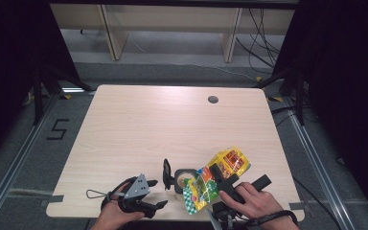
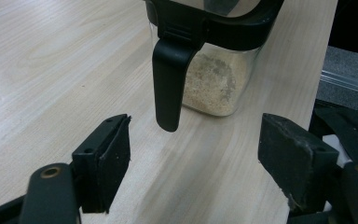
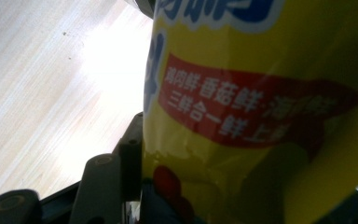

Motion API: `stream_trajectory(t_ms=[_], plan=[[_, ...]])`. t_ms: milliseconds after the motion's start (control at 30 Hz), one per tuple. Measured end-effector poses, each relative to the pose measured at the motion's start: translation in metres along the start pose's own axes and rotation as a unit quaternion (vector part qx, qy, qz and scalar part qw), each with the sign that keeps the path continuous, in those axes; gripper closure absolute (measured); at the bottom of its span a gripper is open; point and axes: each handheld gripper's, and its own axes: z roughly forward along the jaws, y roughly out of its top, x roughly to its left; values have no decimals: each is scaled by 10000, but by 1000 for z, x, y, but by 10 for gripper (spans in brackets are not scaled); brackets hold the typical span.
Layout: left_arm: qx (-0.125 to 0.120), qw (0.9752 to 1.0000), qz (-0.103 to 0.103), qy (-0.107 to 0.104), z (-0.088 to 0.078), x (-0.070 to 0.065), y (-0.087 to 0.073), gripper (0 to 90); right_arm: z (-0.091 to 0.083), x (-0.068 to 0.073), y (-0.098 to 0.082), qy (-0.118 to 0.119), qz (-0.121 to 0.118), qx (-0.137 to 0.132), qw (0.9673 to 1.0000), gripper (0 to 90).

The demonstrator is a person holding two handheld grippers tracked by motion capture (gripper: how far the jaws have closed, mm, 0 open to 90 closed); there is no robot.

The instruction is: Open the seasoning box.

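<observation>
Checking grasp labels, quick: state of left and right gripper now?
Left gripper: open, empty, facing the handle of the clear jar.
Right gripper: closed on the yellow packet.

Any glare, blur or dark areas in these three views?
High view: sharp and evenly lit on the table, black at both sides. Left gripper view: clear container slightly soft. Right gripper view: yellow bag blurred at close range, white glare on the wood beside it.

pale wooden table point(image 1: 139, 129); cable hole point(image 1: 213, 99)

Lab, black curtains point(image 1: 9, 57), floor rails point(image 1: 14, 158)
</observation>
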Motion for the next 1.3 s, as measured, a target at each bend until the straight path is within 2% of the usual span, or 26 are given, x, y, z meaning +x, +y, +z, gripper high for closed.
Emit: stream_trajectory(t_ms=[200, 267, 300, 367, 467, 500, 600, 633, 700, 800, 900, 967, 1033, 1133, 1233, 1300], plan=[[-66, 10000, -52, -11, 1, -1, 0, 250, 0, 1, 0, 19, 4, -9, 10000, 486], [31, 10000, 12, -24, 0, 0, 0, 250, 0, 1, 0, 41, 9, -28, 10000, 486], [-13, 10000, 25, 7, 0, 0, -1, 250, 0, 1, 0, 13, 8, -26, 10000, 486], [-51, 10000, -43, 0, 1, -1, 0, 250, 0, 1, 0, 30, 9, -22, 10000, 486], [33, 10000, 45, 23, -1, 0, 0, 250, 0, 1, 0, 35, 7, -15, 10000, 486], [-62, 10000, -42, -6, 1, -1, -1, 250, 0, 1, 0, 39, 2, -13, 10000, 486], [36, 10000, 41, 46, 0, 1, 0, 250, 0, 0, -1, 40, -7, -16, 10000, 486], [35, 10000, 17, -17, 0, 1, 0, 249, 0, 1, -1, 34, 17, -25, 10000, 486], [-65, 10000, -34, -1, 0, -1, -1, 249, 0, 0, -1, 46, 1, -25, 10000, 486], [29, 10000, 40, 52, -1, 1, 0, 248, 0, 0, -1, 41, 5, -24, 10000, 486], [-77, 10000, -31, 8, 0, 0, 0, 247, 0, 0, -1, 52, 9, -24, 10000, 486], [-16, 10000, 40, 75, -1, 1, 1, 245, 0, 0, -1, 37, 1, -19, 10000, 486], [-77, 10000, -32, 12, 0, 0, 0, 245, 0, 0, -1, 52, 11, -20, 10000, 486], [-16, 10000, 37, 70, -1, 1, 1, 244, 0, 0, -1, 46, 17, -29, 10000, 486], [-75, 10000, -22, 5, 0, 0, 0, 244, 0, 0, -2, 48, 2, -21, 10000, 486], [-18, 10000, 36, 71, 0, 1, 1, 243, 0, 0, -2, 22, 47, -24, 10000, 486]])
